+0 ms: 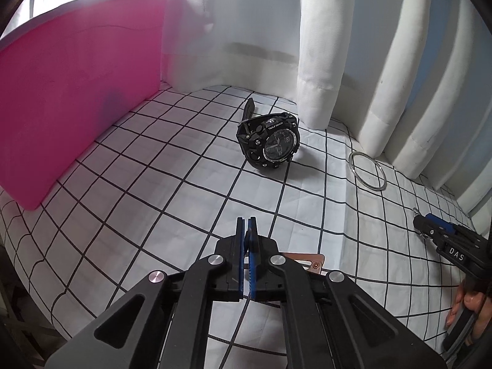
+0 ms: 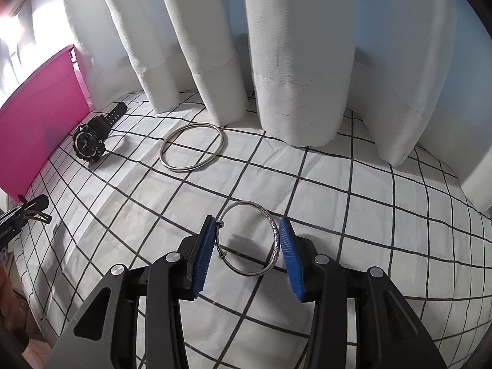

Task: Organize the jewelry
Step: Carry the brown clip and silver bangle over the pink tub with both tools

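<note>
The right gripper (image 2: 247,243) has its blue ribbed pads (image 2: 205,253) spread wide around a thin silver bangle with a patterned band (image 2: 250,240), each pad touching or just beside the ring's outer edge. Ahead and left of those fingers, a larger plain silver hoop (image 2: 193,147) lies flat on the white cloth with a black grid (image 2: 338,203). The left gripper (image 1: 246,230) has its pads pressed narrow together on a small copper-coloured clip (image 1: 313,263). Ahead of those fingers rests a chunky black wristwatch (image 1: 268,141); a pink plastic box (image 1: 67,92) stands to their left.
</note>
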Demonstrator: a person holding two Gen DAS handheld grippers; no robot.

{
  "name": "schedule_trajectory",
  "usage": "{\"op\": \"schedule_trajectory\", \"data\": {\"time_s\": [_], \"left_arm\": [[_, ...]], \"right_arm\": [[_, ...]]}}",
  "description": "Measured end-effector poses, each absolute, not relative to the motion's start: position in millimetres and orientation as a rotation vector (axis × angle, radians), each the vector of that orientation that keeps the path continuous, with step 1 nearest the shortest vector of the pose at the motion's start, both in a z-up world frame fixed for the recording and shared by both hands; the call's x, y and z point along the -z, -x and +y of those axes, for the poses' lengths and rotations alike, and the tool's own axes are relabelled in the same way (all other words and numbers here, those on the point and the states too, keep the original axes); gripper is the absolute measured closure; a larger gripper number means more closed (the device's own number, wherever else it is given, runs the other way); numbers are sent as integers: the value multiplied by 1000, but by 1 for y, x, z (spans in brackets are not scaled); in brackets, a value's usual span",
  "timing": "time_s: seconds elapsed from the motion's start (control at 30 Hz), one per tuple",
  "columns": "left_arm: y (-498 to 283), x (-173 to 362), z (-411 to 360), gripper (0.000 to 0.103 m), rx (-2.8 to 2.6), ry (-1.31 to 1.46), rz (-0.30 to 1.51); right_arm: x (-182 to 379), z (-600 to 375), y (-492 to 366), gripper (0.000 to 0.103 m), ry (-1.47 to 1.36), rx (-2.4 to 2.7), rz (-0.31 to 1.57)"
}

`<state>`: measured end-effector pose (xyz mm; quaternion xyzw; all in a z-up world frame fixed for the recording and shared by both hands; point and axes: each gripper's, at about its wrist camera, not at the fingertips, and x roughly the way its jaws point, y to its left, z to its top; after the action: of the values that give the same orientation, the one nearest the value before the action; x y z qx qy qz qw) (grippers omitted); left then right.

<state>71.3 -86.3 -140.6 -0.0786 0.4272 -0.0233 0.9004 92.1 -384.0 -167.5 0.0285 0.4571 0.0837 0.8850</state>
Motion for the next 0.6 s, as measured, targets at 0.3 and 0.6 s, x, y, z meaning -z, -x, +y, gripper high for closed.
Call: {"op": "schedule_trajectory", "data": {"time_s": [0.3, 0.6], "left_arm": [[-65, 121, -79, 101, 64, 174, 860], [-55, 85, -68, 101, 85, 146, 827]], "right_arm": [[154, -357, -88, 62, -63, -216, 946], [120, -330, -85, 62, -57, -258, 915]]}}
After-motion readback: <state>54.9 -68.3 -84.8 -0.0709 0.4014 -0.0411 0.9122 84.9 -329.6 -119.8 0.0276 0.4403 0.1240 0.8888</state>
